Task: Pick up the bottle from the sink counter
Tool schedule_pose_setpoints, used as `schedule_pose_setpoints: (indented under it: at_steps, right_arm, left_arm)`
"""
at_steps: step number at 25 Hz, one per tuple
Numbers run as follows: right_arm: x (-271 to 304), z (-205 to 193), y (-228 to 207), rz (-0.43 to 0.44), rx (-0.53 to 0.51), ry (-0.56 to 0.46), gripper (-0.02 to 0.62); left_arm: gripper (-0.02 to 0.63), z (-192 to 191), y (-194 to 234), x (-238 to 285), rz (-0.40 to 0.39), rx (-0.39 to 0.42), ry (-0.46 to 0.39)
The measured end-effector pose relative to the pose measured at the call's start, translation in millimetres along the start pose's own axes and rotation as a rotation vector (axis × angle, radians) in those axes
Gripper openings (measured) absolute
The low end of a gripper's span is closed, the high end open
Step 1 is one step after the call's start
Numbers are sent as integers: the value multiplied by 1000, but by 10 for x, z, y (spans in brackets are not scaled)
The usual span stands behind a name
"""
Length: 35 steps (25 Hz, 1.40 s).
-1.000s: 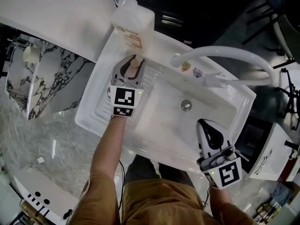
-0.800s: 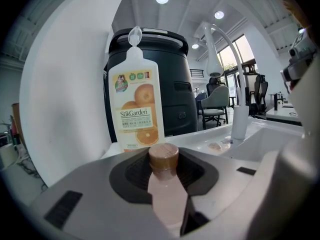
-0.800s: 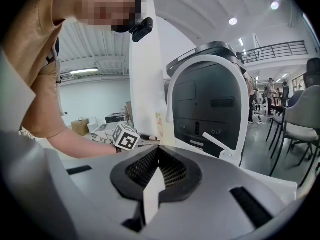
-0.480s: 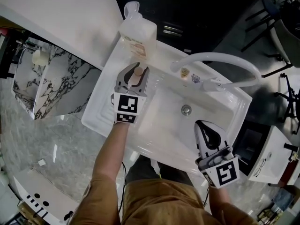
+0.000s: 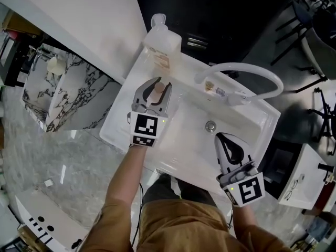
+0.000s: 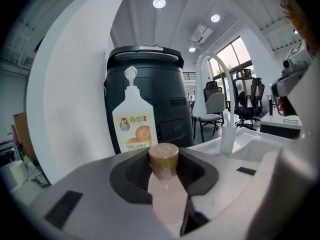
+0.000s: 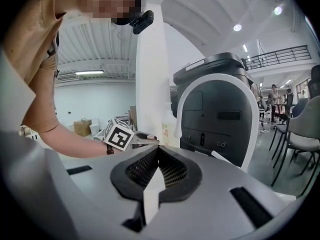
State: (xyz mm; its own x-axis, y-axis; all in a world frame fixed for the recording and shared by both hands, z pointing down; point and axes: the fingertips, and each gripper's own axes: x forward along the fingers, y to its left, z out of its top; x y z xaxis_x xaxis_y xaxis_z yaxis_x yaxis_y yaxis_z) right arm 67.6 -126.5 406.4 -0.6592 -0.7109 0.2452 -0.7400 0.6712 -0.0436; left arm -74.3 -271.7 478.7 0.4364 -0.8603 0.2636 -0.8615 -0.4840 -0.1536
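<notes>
A small pale pink bottle (image 5: 156,93) with a brown cap stands upright between the jaws of my left gripper (image 5: 155,84), which is shut on its body above the sink's left ledge. In the left gripper view the bottle (image 6: 167,199) fills the gap between the jaws of the left gripper (image 6: 165,160), cap upward. My right gripper (image 5: 220,138) hangs over the sink's front right part, shut with nothing in it. In the right gripper view the right gripper (image 7: 157,156) shows its jaws closed together, and the left gripper (image 7: 142,137) shows beyond them.
A tall white pump bottle with an orange label (image 5: 164,45) (image 6: 132,120) stands at the sink's back left corner, just beyond the held bottle. A curved white faucet (image 5: 247,71) arches over the white sink (image 5: 118,126). A white wall panel runs along the left.
The left gripper has lifted upward with the pink bottle still held in it. The right gripper has risen slightly. The head view has shifted, so the sink sits further right.
</notes>
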Motion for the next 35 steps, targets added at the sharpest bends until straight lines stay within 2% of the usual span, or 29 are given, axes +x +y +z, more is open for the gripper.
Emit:
schedule_pose_setpoints:
  at_steps: [17, 35]
  right_arm:
    - [-127, 250, 180, -11, -28, -40, 3]
    - [-380, 458, 113, -61, -51, -83, 3]
  left_arm:
    - [123, 614, -138, -663, -20, -5, -54]
    - [123, 1066, -210, -1276, -6, -17, -122]
